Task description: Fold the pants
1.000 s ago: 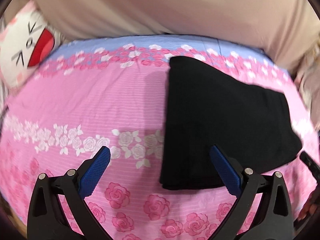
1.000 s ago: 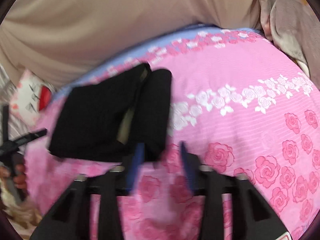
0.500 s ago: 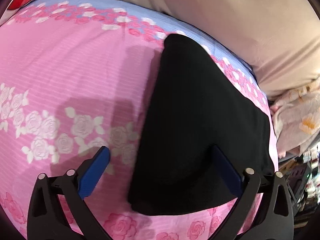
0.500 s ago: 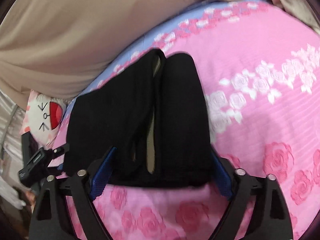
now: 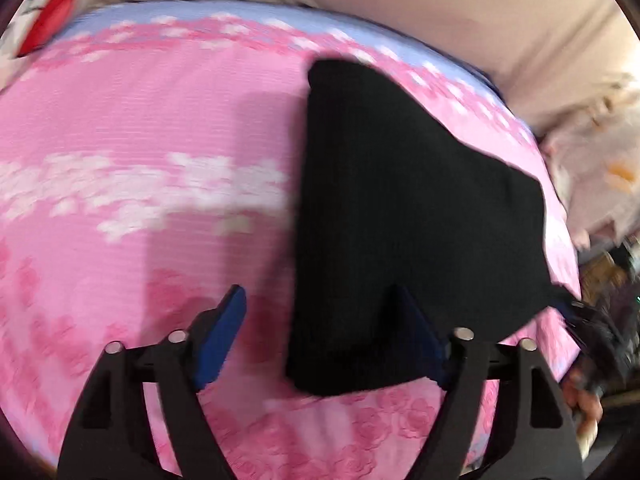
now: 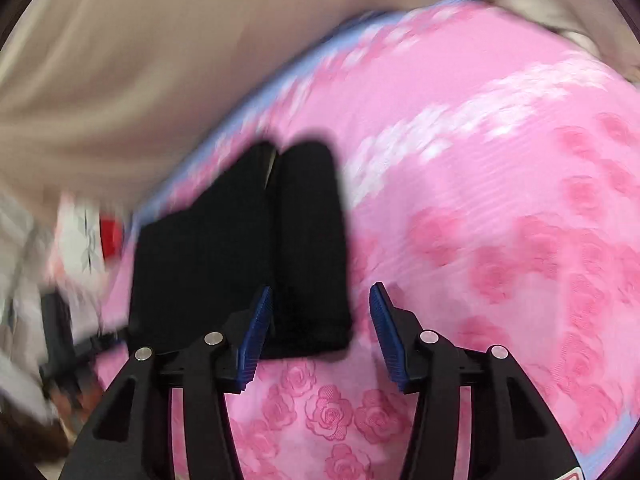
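Lying compactly folded at frame centre, the pants (image 6: pixel 240 248) appear nearly done; both the left gripper (image 5: pixel 320 344) and right gripper (image 6: pixel 320 320) are held wide, gripping nothing.

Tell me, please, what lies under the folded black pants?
The black pants rest on the pink rose-print bedspread, which shows all around them. Whatever lies directly beneath is covered. Both grippers, left and right, are open.
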`<move>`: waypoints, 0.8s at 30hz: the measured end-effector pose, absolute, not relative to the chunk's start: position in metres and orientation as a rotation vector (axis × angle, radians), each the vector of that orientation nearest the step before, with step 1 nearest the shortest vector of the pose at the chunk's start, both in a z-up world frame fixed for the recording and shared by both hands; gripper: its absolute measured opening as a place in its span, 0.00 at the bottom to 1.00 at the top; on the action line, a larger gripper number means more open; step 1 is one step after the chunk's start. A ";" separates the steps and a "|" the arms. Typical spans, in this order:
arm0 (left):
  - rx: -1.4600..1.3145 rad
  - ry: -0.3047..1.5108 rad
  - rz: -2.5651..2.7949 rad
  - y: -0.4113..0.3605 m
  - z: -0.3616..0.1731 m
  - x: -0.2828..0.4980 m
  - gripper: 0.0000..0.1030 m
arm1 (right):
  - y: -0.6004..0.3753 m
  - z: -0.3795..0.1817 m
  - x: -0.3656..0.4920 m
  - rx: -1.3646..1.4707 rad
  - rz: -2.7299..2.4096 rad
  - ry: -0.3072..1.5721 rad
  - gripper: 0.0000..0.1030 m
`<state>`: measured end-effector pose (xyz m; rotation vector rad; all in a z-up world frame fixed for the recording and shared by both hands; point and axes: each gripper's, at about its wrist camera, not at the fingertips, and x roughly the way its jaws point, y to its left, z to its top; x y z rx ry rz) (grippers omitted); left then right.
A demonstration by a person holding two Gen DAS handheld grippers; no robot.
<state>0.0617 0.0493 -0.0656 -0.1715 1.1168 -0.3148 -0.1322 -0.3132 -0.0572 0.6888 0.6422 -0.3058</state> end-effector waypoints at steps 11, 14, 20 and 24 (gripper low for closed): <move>0.074 0.827 -0.047 0.039 -0.022 0.042 0.89 | -0.266 -0.076 0.050 0.271 -0.158 0.890 0.00; 0.121 0.840 0.006 0.061 -0.034 0.054 0.90 | -0.274 -0.052 0.045 0.446 -0.118 0.820 0.06; 0.060 0.861 0.031 0.093 -0.047 0.067 0.90 | -0.183 -0.018 0.086 0.360 0.193 0.811 0.10; 0.048 0.849 0.005 0.093 -0.044 0.068 0.90 | -0.145 -0.086 0.167 0.268 0.161 0.951 0.01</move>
